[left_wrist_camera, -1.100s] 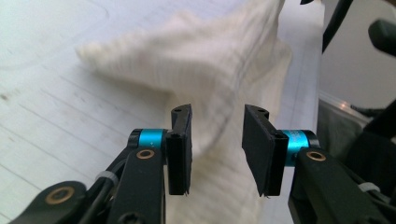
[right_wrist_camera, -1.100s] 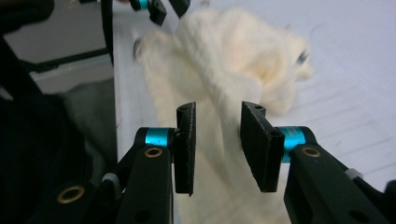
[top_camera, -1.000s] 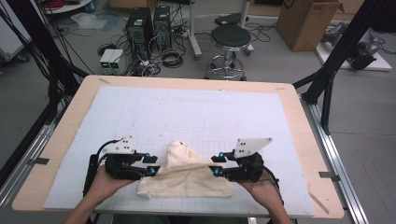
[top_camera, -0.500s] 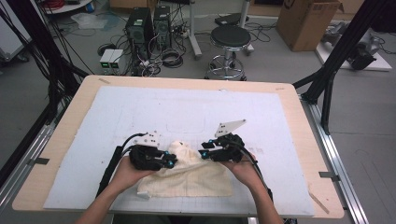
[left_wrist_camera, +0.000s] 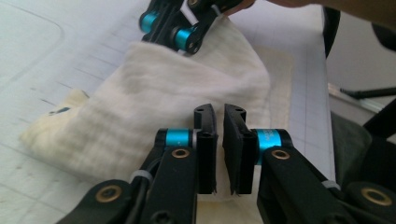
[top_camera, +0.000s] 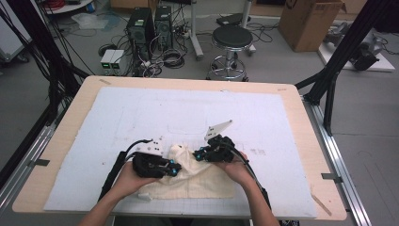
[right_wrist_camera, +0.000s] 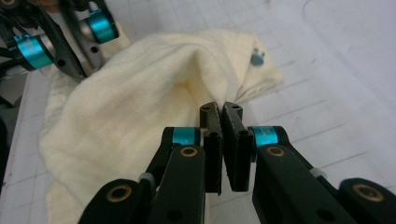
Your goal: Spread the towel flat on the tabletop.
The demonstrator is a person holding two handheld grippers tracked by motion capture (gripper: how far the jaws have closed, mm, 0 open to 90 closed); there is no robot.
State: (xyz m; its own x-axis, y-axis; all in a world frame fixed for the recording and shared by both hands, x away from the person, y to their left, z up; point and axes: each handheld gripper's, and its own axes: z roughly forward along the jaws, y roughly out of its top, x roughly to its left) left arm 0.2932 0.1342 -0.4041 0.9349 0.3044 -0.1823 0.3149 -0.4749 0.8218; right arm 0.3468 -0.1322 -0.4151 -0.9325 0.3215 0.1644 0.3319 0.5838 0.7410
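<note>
High view: cream cloth (top_camera: 195,178) is lying between the two tongs, bunched at the middle, its long axis running hand to hand. Left gripper (top_camera: 173,168) and right gripper (top_camera: 199,155) are facing each other across the raised fold, equally near. White mat (top_camera: 141,113) is offering open room beyond; the table's near edge is lying close behind the hands.

Left gripper view: left gripper (left_wrist_camera: 219,116), jaws having just closed, is pinching cloth (left_wrist_camera: 140,116) with a thin slit remaining.

Right gripper view: right gripper (right_wrist_camera: 221,109), jaws just closed, is nipping the cloth (right_wrist_camera: 140,107) fold at its tips.
</note>
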